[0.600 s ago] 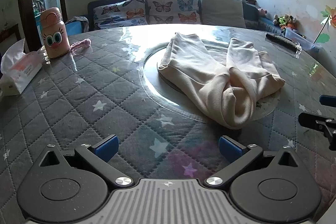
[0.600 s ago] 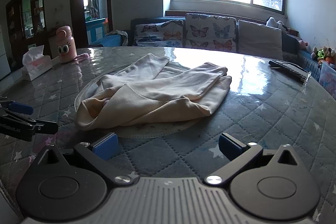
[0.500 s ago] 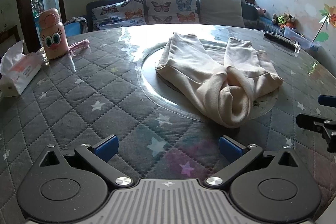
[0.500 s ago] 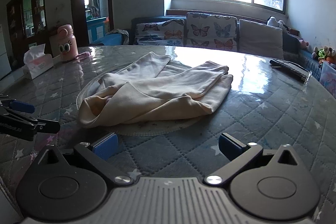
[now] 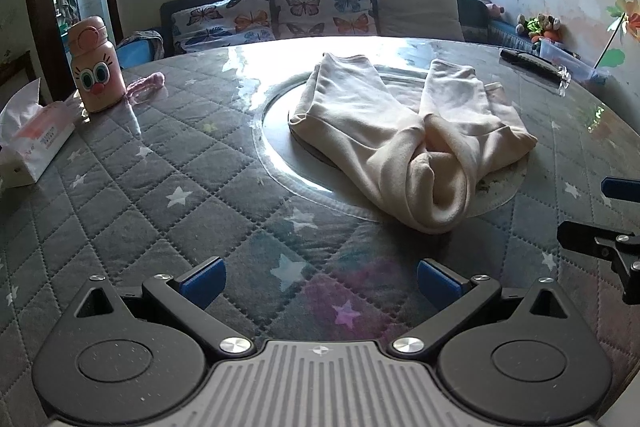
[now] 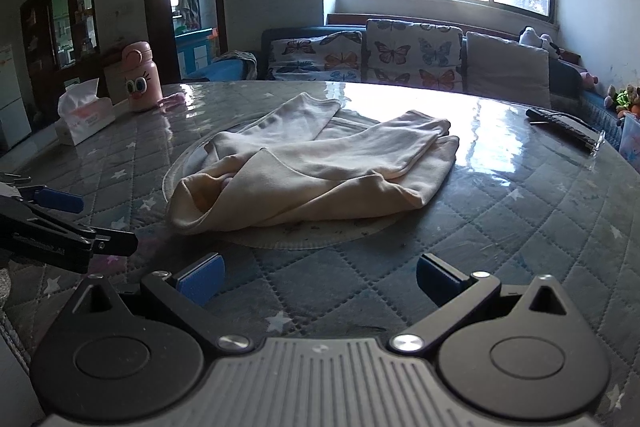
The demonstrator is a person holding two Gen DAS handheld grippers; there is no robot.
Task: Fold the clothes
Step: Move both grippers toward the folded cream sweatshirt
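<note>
A cream pair of trousers [image 5: 404,131] lies crumpled on the round glass turntable [image 5: 276,163] in the middle of the quilted table; it also shows in the right wrist view [image 6: 320,171]. My left gripper [image 5: 320,277] is open and empty, low over the table, short of the cloth's near bulge. My right gripper [image 6: 318,277] is open and empty, near the turntable's front edge. Each gripper's tips show at the edge of the other's view: the right one in the left wrist view [image 5: 600,219], the left one in the right wrist view [image 6: 80,223].
A pink cartoon bottle [image 5: 94,65], a tissue box [image 5: 30,143] and a small pink cloth [image 5: 146,85] stand at the far left. A black remote [image 5: 532,65] lies at the far right. A sofa with butterfly cushions [image 5: 316,7] runs behind the table.
Both grippers have drawn back slightly from the trousers and stayed open. The trousers lie as before.
</note>
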